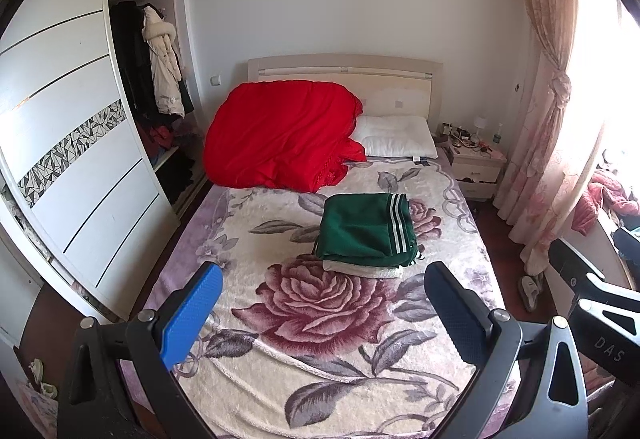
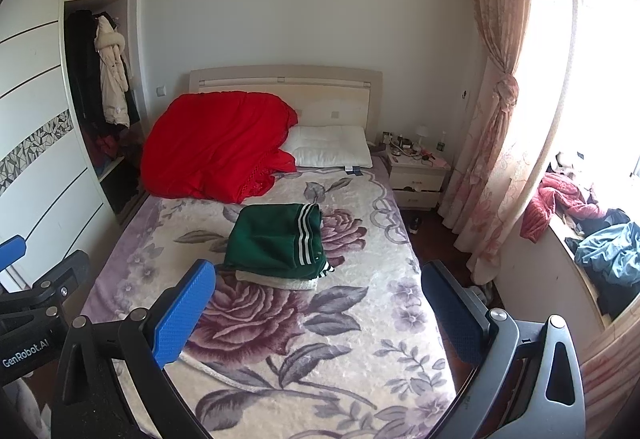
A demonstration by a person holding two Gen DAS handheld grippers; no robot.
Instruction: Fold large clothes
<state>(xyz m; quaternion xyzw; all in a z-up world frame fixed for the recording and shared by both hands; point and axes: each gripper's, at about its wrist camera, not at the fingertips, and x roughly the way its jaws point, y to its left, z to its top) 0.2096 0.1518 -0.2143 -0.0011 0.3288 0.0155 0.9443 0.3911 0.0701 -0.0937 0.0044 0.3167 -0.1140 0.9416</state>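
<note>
Green trousers (image 1: 366,229) with white side stripes lie folded into a flat packet near the middle of the bed (image 1: 280,339), stacked on a folded pale garment (image 1: 360,270) whose edge shows along the near side. The packet sits well ahead of both tools, touching neither. The left hand-held gripper (image 1: 324,315) hangs over the near part of the bed with its jaws spread wide and nothing between them; the right hand-held gripper (image 2: 318,313) is likewise spread wide and empty, just beside the left one. The packet's stripes run from the headboard end toward the foot, along its right edge, and that seems to be its longer direction. Behind it a red quilt (image 1: 280,135) is heaped beside a white pillow (image 1: 396,137). A wardrobe (image 1: 80,159) stands left of the bed.
</note>
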